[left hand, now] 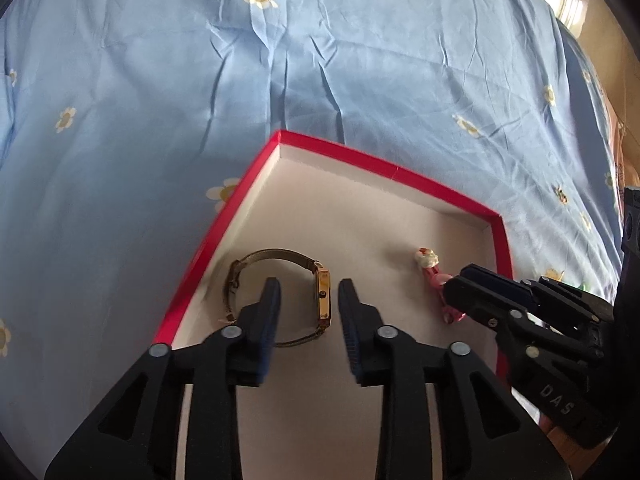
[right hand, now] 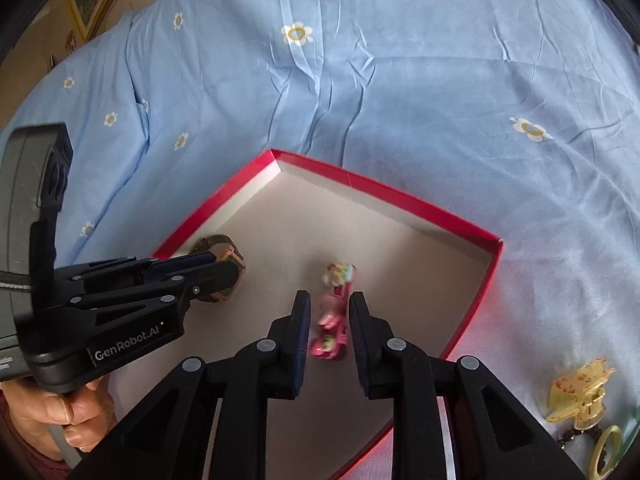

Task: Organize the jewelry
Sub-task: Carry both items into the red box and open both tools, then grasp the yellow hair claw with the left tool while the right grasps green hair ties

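Now, L gripper apart astride watch, R gripper apart astride lengthwise hair clip.

Red-rimmed box, gold watch, pink clip, daisy-patterned blue sheet.

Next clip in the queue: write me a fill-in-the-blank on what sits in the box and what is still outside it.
1. The gold watch lies inside the ____-rimmed box.
2. The right gripper has its fingers on either side of a ____ hair clip.
3. The yellow claw clip lies ____ the box, on the floral bedsheet.
4. The left gripper straddles the watch's ____.

Missing words: red; pink; outside; case
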Demonstrator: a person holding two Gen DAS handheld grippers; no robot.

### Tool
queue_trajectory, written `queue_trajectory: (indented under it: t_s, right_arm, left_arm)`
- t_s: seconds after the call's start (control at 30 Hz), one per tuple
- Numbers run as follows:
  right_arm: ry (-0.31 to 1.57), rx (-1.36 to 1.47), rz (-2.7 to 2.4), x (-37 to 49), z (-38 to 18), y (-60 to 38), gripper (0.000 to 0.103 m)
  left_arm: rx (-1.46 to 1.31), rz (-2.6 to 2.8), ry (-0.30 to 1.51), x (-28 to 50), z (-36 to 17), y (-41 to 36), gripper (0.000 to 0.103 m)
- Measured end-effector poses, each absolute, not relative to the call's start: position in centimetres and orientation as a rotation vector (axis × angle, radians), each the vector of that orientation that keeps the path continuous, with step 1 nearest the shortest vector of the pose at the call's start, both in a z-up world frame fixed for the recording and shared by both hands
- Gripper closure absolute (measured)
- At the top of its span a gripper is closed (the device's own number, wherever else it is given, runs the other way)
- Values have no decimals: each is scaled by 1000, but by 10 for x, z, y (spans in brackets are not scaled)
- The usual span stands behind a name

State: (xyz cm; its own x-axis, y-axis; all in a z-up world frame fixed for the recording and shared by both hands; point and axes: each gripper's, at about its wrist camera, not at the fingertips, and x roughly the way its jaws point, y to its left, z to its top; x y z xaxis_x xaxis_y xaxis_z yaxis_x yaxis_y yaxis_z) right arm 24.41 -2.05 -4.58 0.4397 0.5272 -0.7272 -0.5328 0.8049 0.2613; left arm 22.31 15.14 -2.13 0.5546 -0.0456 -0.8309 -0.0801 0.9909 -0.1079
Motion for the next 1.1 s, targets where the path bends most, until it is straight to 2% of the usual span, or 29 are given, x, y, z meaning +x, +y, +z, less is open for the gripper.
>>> queue_trajectory:
  t_s: [0.17, 0.2, 0.27, 0.43, 0.5, 0.93, 1.1]
  right_arm:
    - [862, 53, 656, 232, -26, -40, 80]
    - [855, 66, 654, 228, -22, -47, 77]
    - [846, 92, 644, 219, -16, -61, 69]
    - [826, 130, 600, 197, -8, -99, 64]
    - [828, 154, 571, 190, -7, -116, 59]
    - [812, 223, 384, 152, -13, -223, 56]
    - [813, 240, 333, 150, -18, -249, 55]
  left_arm:
    - [-157, 41, 938, 199, -2, 152, 44]
    - [-163, 38, 933, 194, 1, 150, 42]
    - [-179, 30, 930, 185, 5, 147, 25]
    - [-191, -13, 918, 166, 15, 128, 9]
    - [-173, -31, 923, 159, 19, 114, 7]
    - [-87, -93, 866, 143, 23, 32, 5]
    - [23, -128, 865, 148, 17, -1, 5]
